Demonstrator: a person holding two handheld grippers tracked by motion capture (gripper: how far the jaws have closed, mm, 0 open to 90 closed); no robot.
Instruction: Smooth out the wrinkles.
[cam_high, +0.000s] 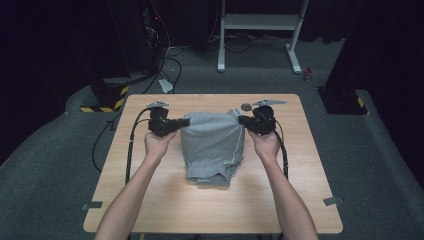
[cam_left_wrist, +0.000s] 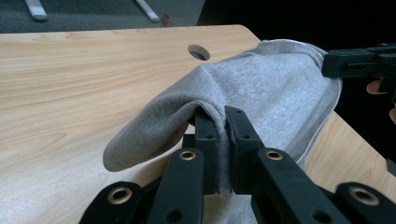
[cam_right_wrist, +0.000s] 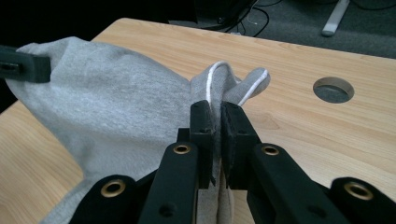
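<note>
A grey garment (cam_high: 212, 145) with white piping hangs stretched between my two grippers above the wooden table (cam_high: 150, 200); its lower end rests bunched on the tabletop. My left gripper (cam_high: 184, 122) is shut on the garment's left top corner, and the cloth (cam_left_wrist: 261, 88) is pinched between its black jaws (cam_left_wrist: 223, 122). At the right top corner my right gripper (cam_high: 242, 120) is shut on the cloth (cam_right_wrist: 107, 107) too, where a white-edged fold (cam_right_wrist: 222, 79) sticks up beyond its fingertips (cam_right_wrist: 217, 112). The opposite gripper's jaw shows far off in each gripper view.
A round cable hole (cam_high: 246, 106) sits in the table near the far edge, just behind the right gripper. Dark equipment with cables (cam_high: 150, 45) and a white metal frame (cam_high: 260, 30) stand on the grey carpet beyond the table.
</note>
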